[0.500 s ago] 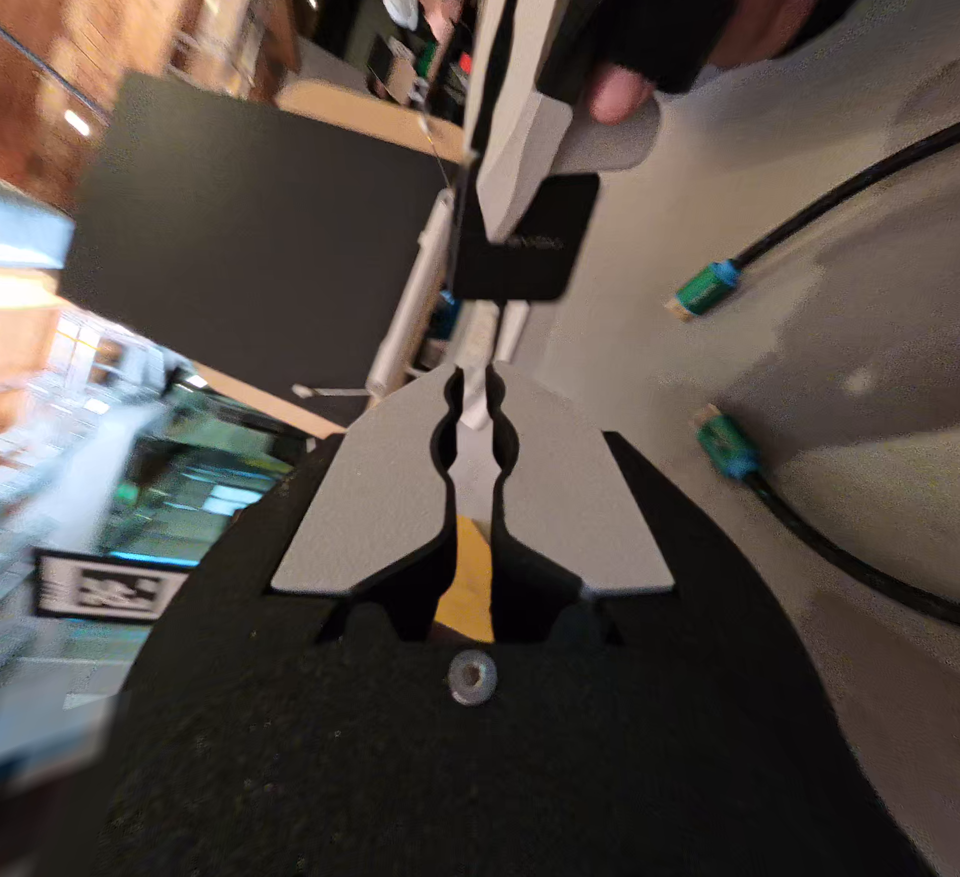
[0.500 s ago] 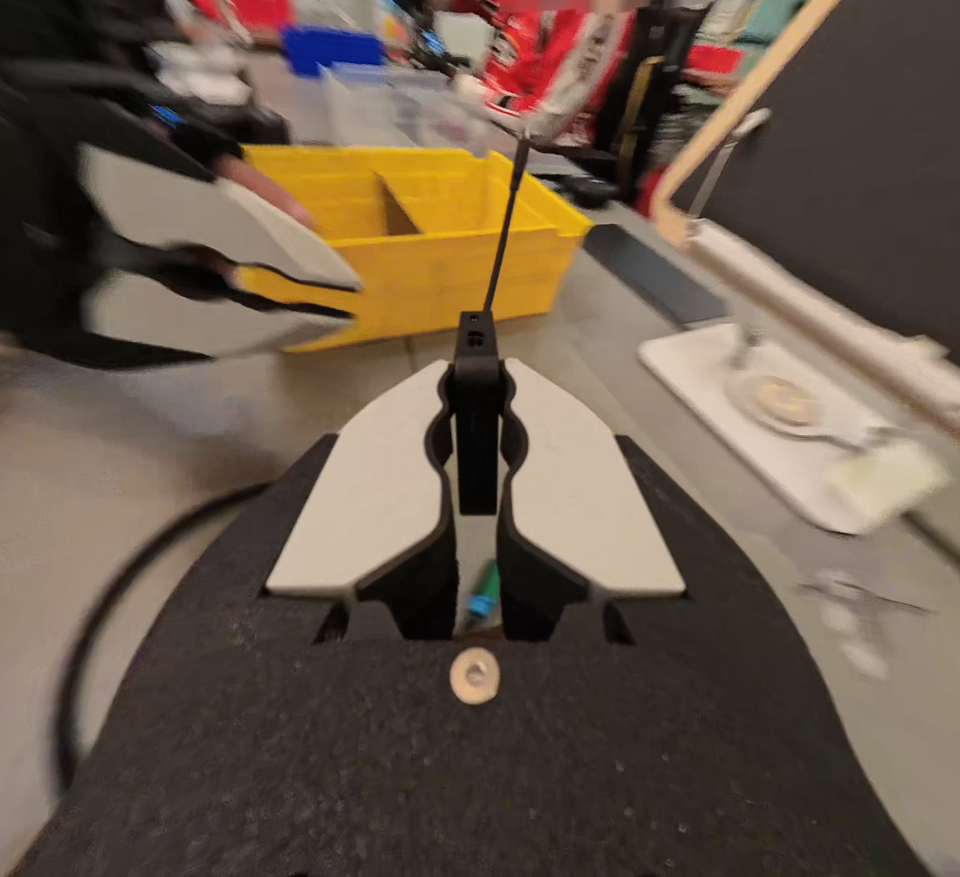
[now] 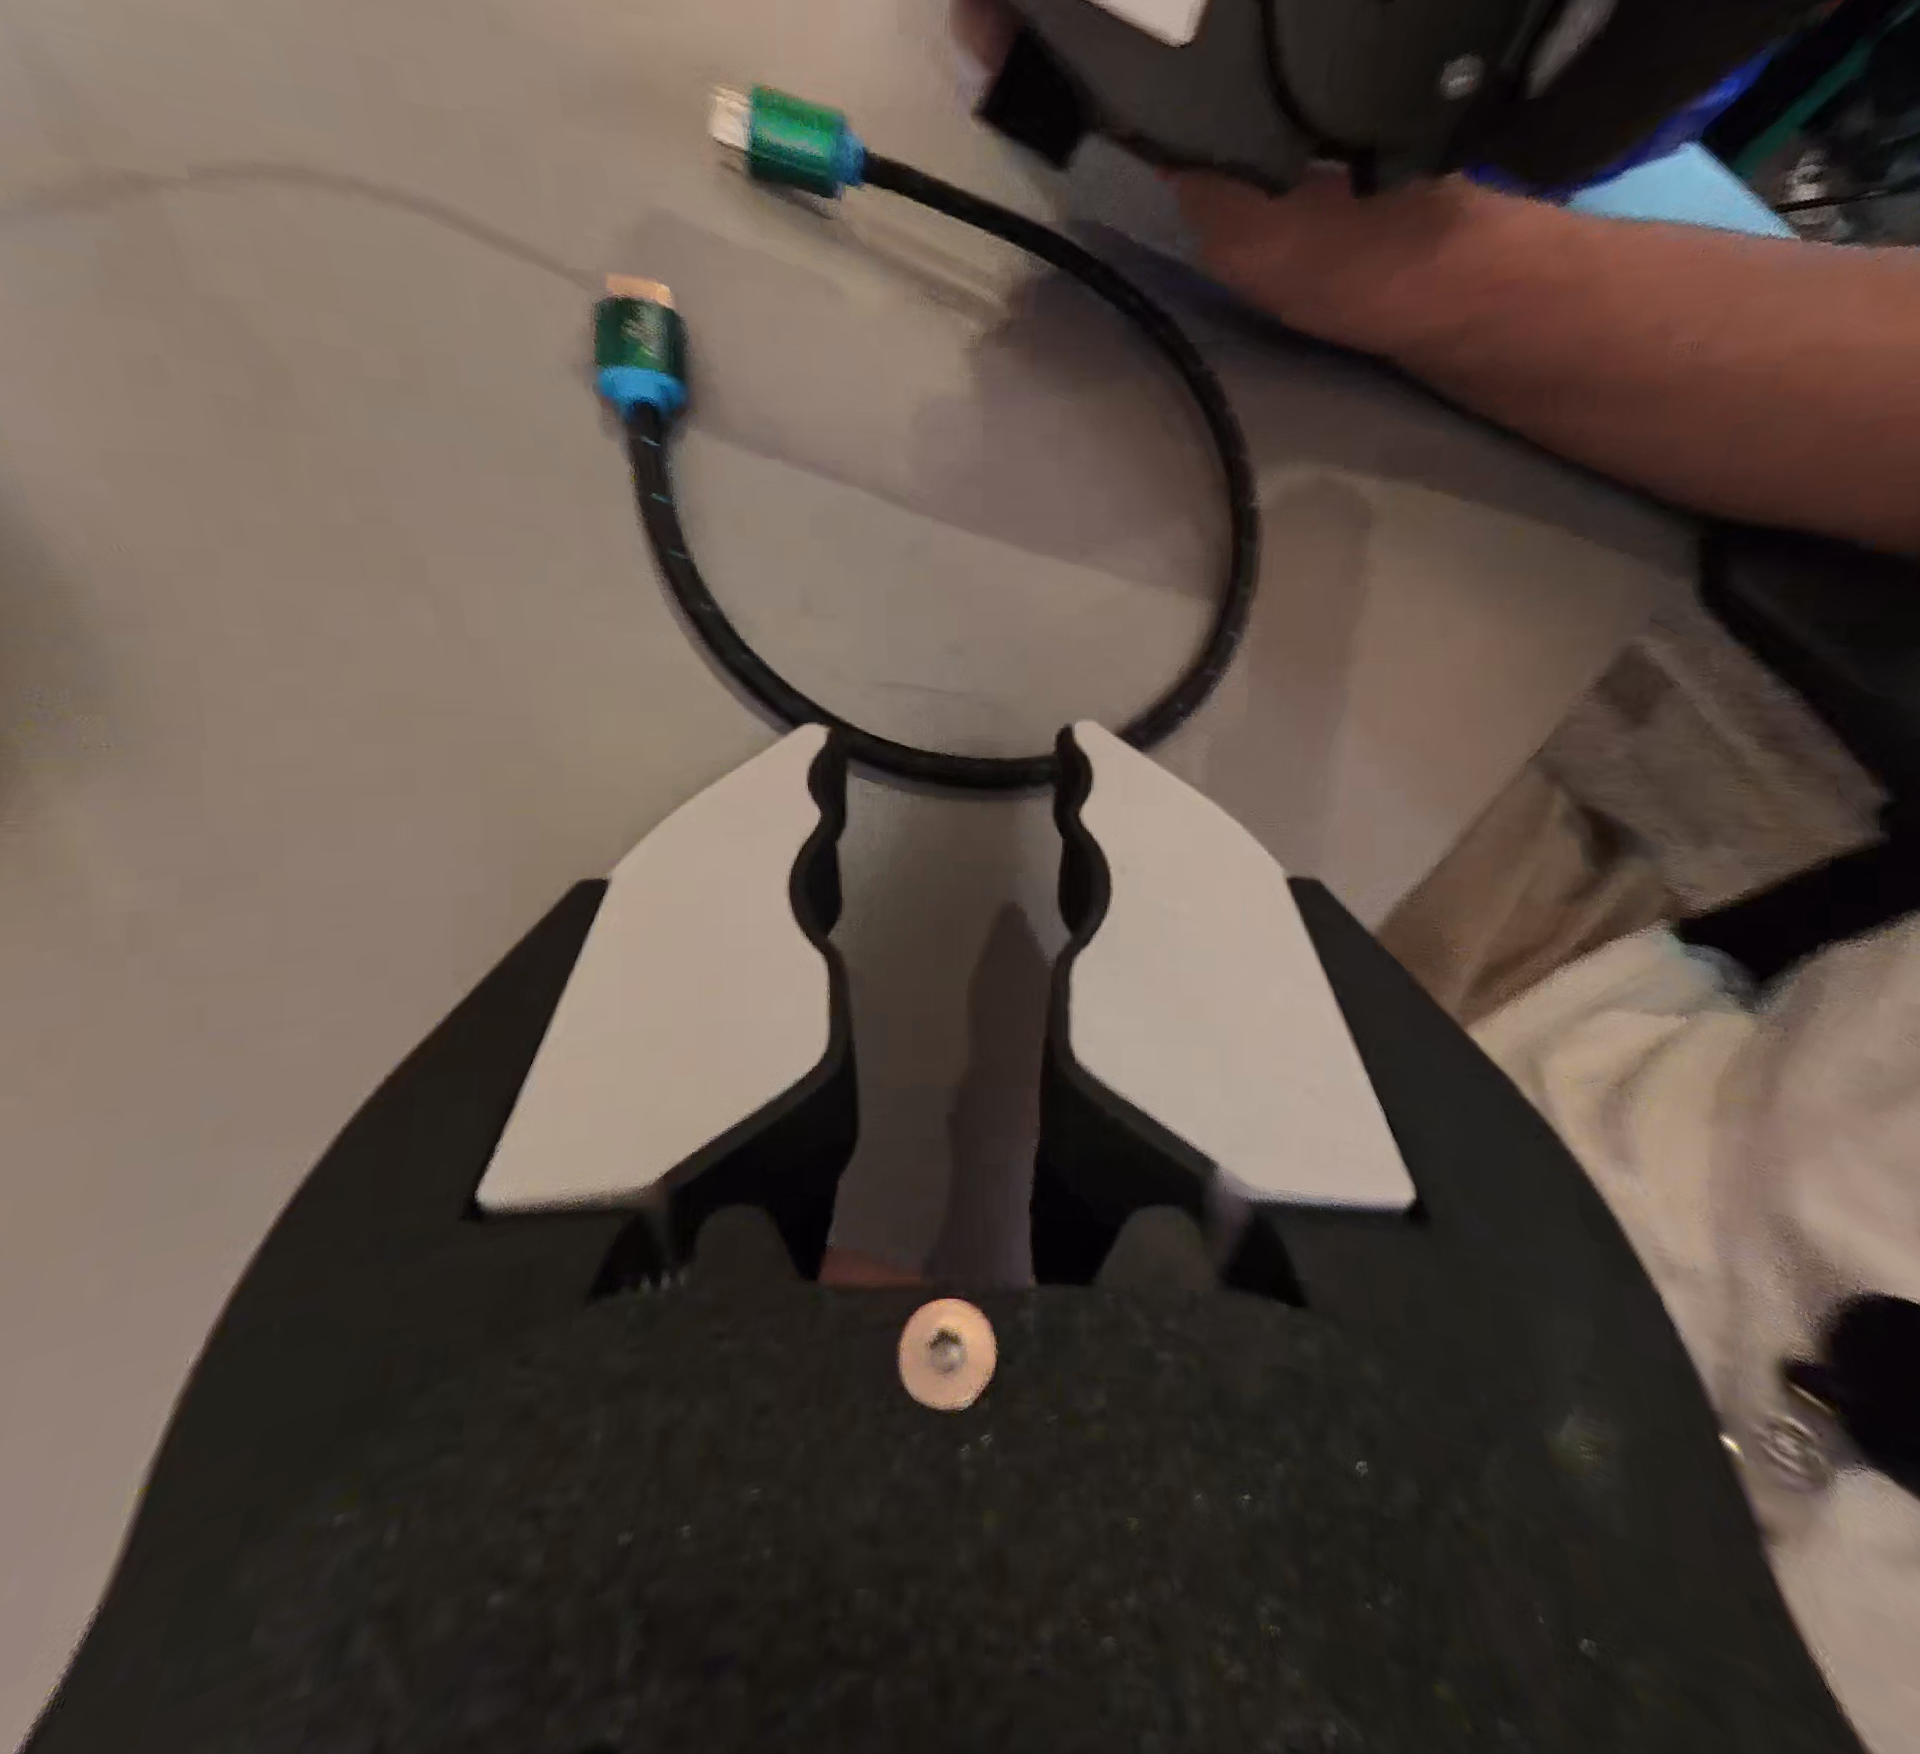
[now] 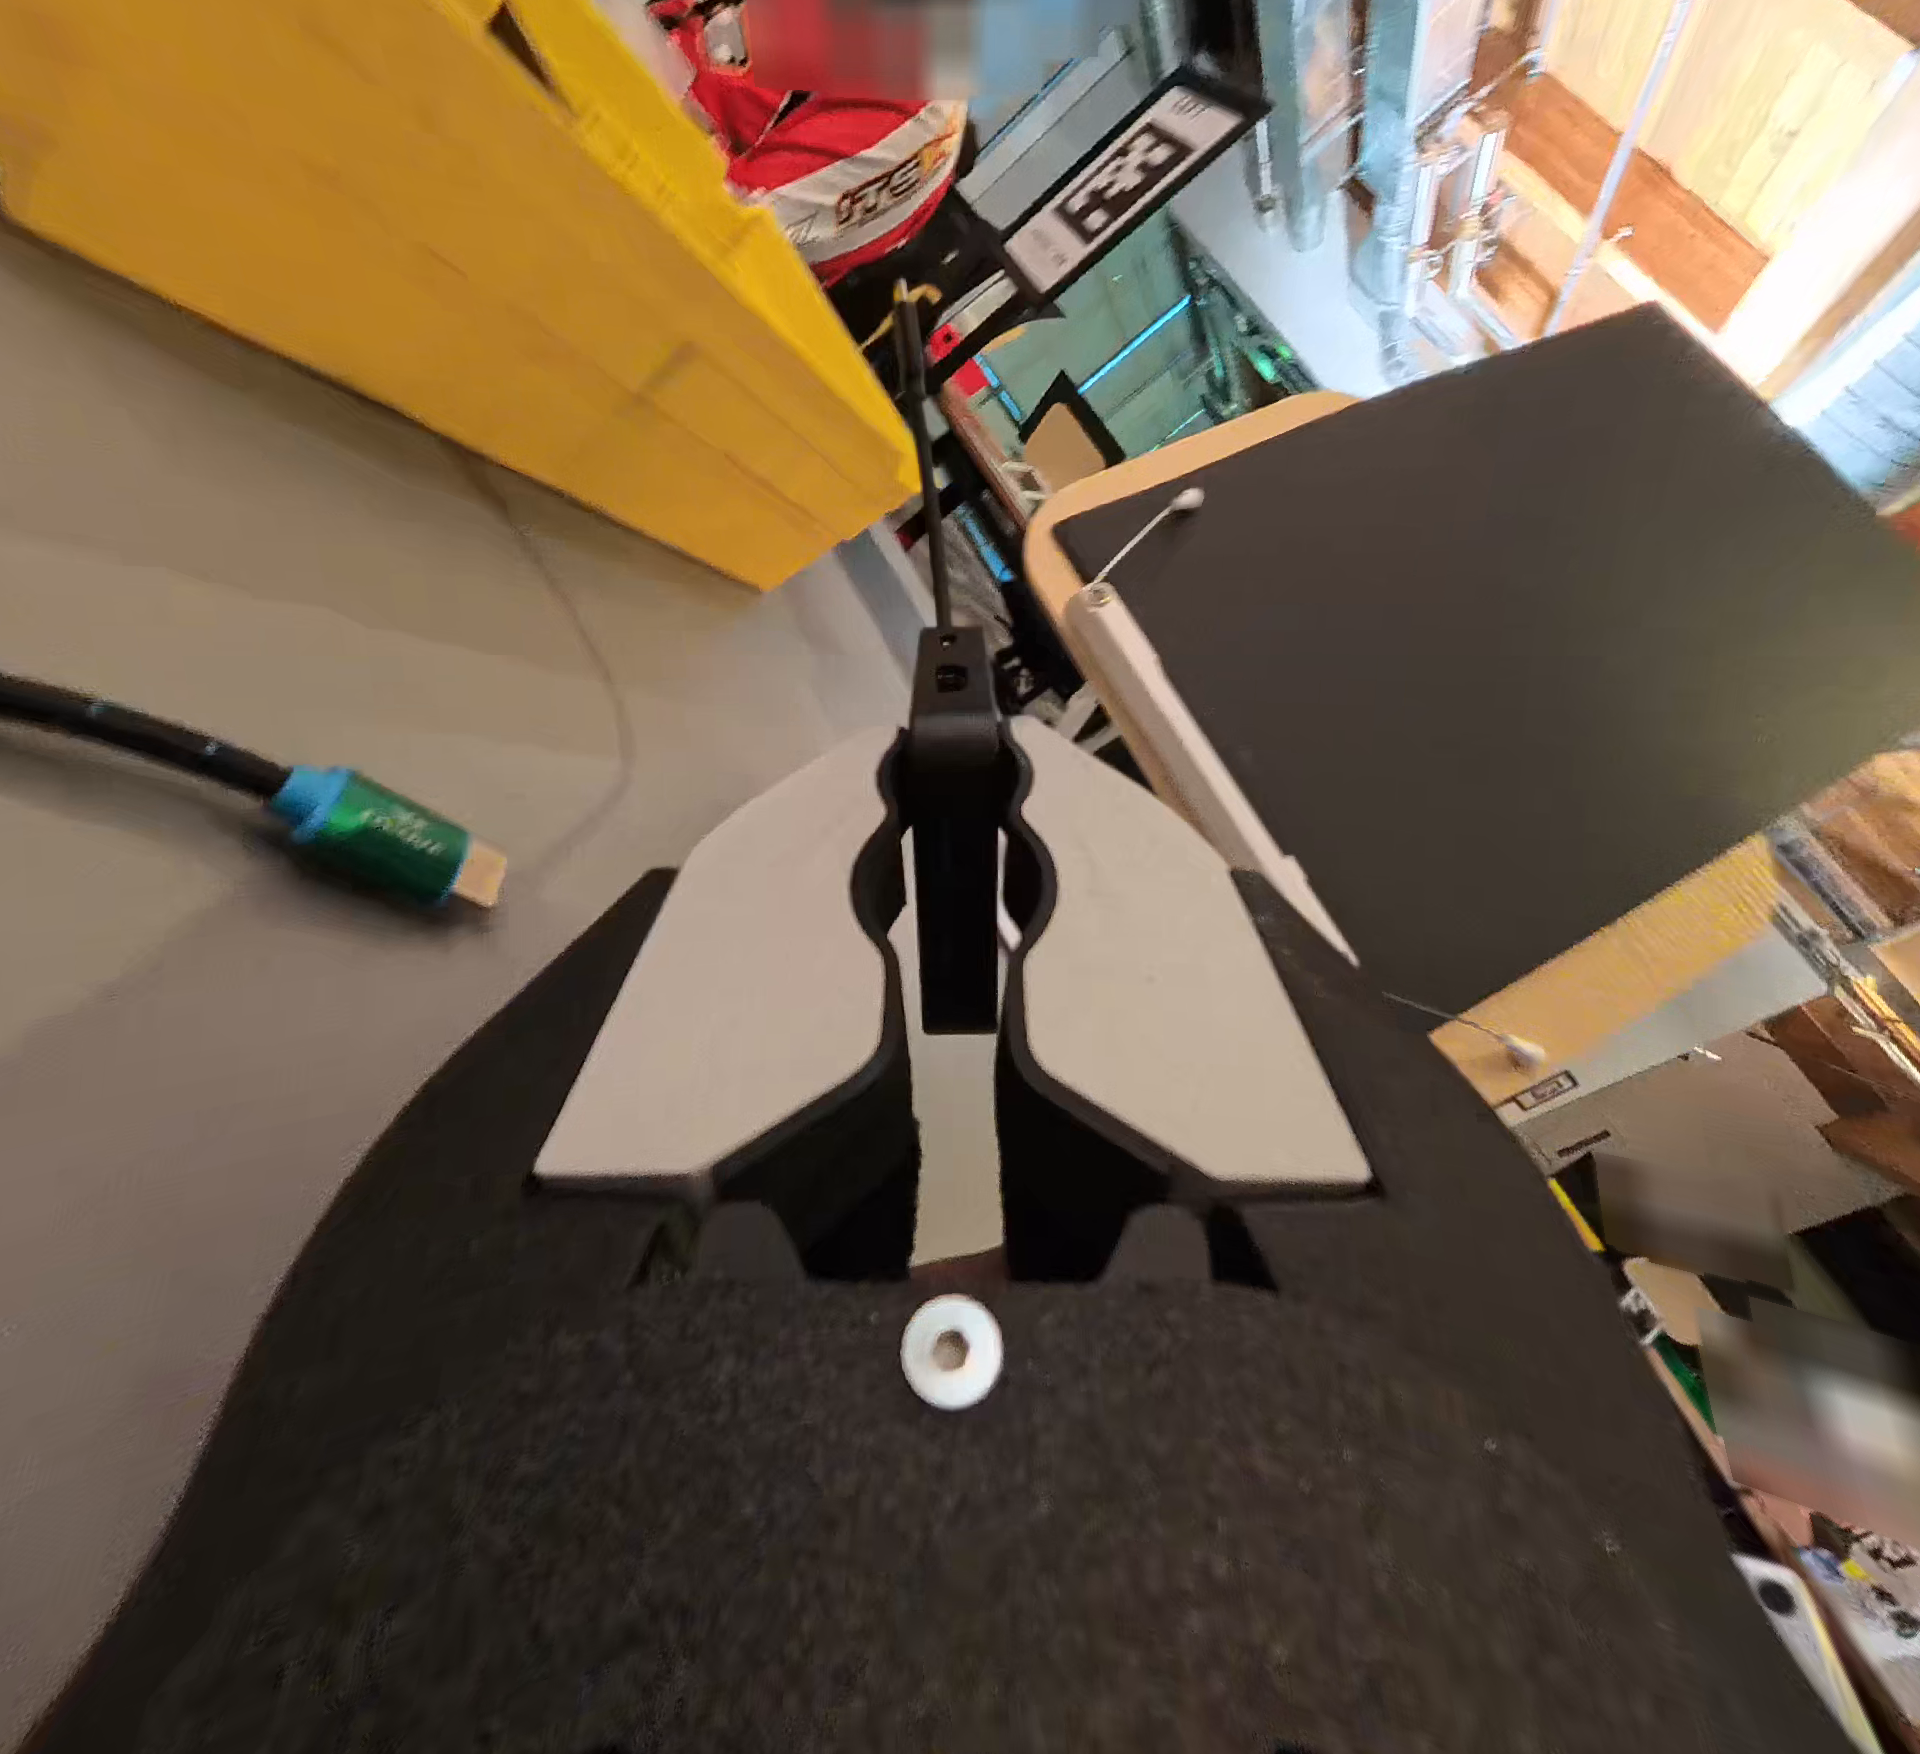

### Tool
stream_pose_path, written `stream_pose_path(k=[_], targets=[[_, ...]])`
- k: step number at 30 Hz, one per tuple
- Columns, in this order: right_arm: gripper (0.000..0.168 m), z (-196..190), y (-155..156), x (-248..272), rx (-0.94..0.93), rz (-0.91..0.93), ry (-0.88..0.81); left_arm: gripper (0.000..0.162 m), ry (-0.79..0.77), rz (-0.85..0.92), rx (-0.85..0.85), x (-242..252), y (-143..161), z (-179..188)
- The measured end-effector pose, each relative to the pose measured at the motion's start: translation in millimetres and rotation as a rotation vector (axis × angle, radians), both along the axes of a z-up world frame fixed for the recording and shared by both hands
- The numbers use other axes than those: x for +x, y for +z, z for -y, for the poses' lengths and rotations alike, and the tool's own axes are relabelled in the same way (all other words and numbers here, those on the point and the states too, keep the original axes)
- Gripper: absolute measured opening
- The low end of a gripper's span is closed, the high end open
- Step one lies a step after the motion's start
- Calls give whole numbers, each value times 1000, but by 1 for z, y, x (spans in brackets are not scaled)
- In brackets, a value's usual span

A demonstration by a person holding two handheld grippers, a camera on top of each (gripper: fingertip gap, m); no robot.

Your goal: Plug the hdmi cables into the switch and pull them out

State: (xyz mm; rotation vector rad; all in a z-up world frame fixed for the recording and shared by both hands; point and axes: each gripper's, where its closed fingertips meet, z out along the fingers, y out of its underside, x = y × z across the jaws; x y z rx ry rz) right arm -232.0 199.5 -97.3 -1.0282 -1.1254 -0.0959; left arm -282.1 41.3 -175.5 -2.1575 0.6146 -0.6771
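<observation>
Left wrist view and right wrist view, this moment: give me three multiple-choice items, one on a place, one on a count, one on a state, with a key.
1. Where does the short black braided HDMI cable lie?
A. in the yellow plastic bin
B. on the grey table, curved just ahead of the left claw
C. in the right claw

2. How many green metal plugs with blue collars show in the left wrist view?
A. one
B. two
C. four

3. What state is the right claw in?
A. wide open, empty
B. out of view
C. shut on the small black switch box

Key:
1 B, the cable arcs across the grey table by the open left claw.
2 B, one plug on each end.
3 C, the fingers pinch the switch box.
</observation>
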Motion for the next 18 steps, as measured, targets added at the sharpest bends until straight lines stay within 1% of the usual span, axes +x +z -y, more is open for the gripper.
stream_pose_path(k=[1, 3, 6, 8, 10, 12, 15, 18], targets=[[13, -1, 8, 5, 3, -42, -11, 38, 15, -12, 13, -3, -1, -5], [13, -2, 19, 14, -6, -113, -32, 38, 15, 14, -26, 1, -3, -9], [13, -5, 18, 20, -13, -117, -53, 37, -15, 61, -60, 17, -2, -15], [13, -9, 18, 23, -15, -122, -66, 37, -11, 53, -36, 28, 2, -27], [13, -12, 25, 30, -17, -159, -79, 37, 1, 111, -49, 48, 12, -40], [13, -13, 35, 37, -43, -216, -80, 38, 51, 172, -82, 67, 17, -57], [13, -11, 47, 46, -59, -273, -82, 43, 171, 235, -142, 92, 15, -83], [13, -9, 51, 51, -60, -295, -82, 48, 301, 282, -184, 107, 9, -108]])
